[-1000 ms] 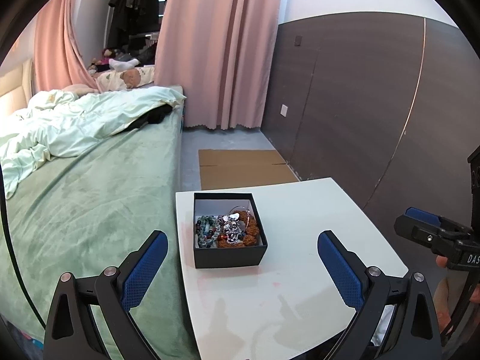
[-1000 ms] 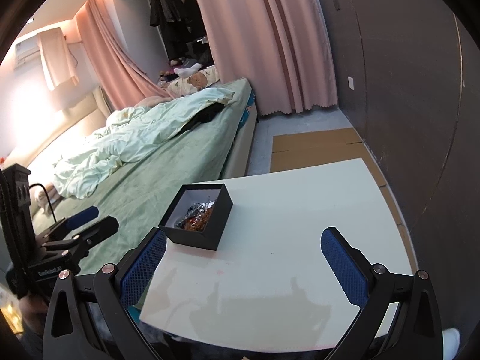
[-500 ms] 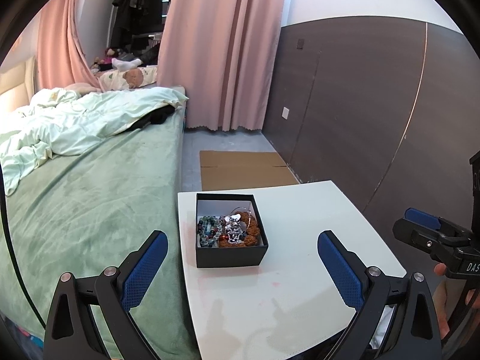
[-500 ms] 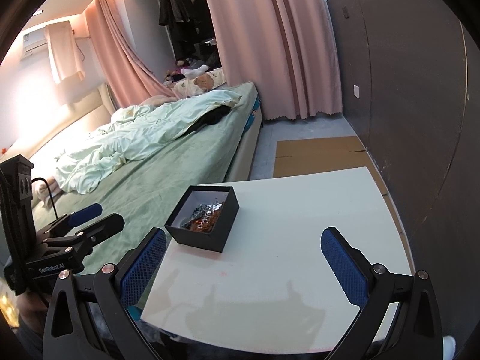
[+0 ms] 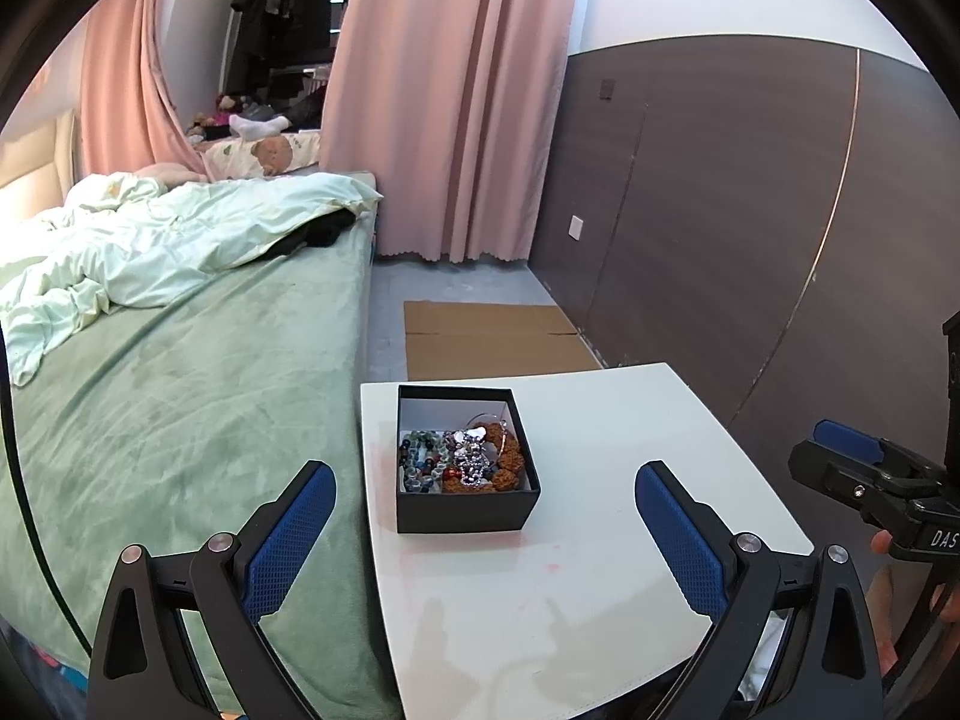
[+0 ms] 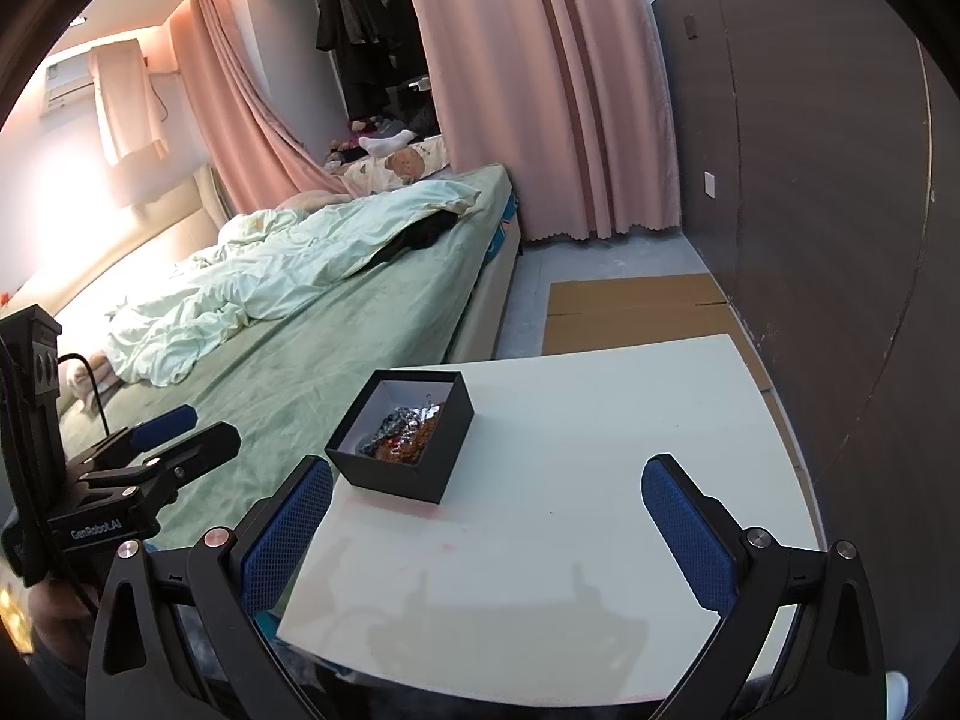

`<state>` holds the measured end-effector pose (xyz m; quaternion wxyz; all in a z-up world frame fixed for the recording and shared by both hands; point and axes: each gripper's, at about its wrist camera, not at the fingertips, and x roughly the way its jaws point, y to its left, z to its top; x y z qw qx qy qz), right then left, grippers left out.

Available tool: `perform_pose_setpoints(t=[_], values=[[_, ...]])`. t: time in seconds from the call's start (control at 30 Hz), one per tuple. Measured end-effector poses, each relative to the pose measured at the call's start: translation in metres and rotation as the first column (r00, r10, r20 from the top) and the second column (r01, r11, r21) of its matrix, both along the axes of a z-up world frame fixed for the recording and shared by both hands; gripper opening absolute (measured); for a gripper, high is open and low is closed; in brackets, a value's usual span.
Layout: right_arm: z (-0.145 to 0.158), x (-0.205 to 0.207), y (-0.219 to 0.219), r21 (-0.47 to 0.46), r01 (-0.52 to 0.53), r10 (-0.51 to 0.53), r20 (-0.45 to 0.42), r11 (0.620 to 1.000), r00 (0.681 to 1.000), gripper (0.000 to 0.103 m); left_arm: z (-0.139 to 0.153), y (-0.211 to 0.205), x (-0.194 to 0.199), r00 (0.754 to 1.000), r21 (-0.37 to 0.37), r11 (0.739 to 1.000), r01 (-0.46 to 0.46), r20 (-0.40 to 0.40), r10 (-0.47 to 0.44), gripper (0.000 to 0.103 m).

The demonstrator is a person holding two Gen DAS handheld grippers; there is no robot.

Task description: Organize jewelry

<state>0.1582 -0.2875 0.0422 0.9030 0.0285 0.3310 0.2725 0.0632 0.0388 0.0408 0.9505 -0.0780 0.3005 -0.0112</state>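
Note:
A black open box (image 5: 465, 513) sits on the left part of a white table (image 5: 600, 570). It holds tangled jewelry (image 5: 465, 461): green bead strands, a silver chain, brown beads. The box also shows in the right wrist view (image 6: 441, 456), with the jewelry (image 6: 408, 426) inside. My left gripper (image 5: 480, 531) is open and empty, held above the table's near edge in front of the box. My right gripper (image 6: 486, 531) is open and empty, over the table to the right of the box. Each gripper appears in the other's view, the right (image 5: 864, 468) and the left (image 6: 168, 438).
A green bed (image 5: 180, 372) with a pale duvet (image 5: 150, 246) runs along the table's left side. Flat cardboard (image 5: 486, 339) lies on the floor beyond the table. A dark panelled wall (image 5: 720, 210) stands to the right, pink curtains (image 5: 444, 108) behind.
Both grippers have drawn slightly closer to the table and tilted a little; the box sits lower in the views. Both stay open and empty. The box has not moved.

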Motion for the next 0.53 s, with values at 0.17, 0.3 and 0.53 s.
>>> perform_pose_setpoints(t=[0.17, 0.3, 0.53], values=[[-0.001, 0.0005, -0.0015, 0.007, 0.002, -0.002, 0.001, 1.0, 1.0, 0.103, -0.0007, -0.0031, -0.0023, 1.0, 0.005, 1.0, -0.009, 0.007, 0.009, 0.1], [-0.0013, 0.0005, -0.002, -0.002, -0.002, 0.002, 0.002, 1.0, 1.0, 0.103, -0.0004, -0.0061, -0.0044, 1.0, 0.024, 1.0, -0.012, 0.015, 0.012, 0.1], [-0.0049, -0.0002, -0.0006, -0.025, -0.011, 0.01, -0.004, 1.0, 1.0, 0.103, -0.0014, -0.0091, 0.0004, 1.0, 0.032, 0.999, -0.014, 0.004, 0.014, 0.1]])
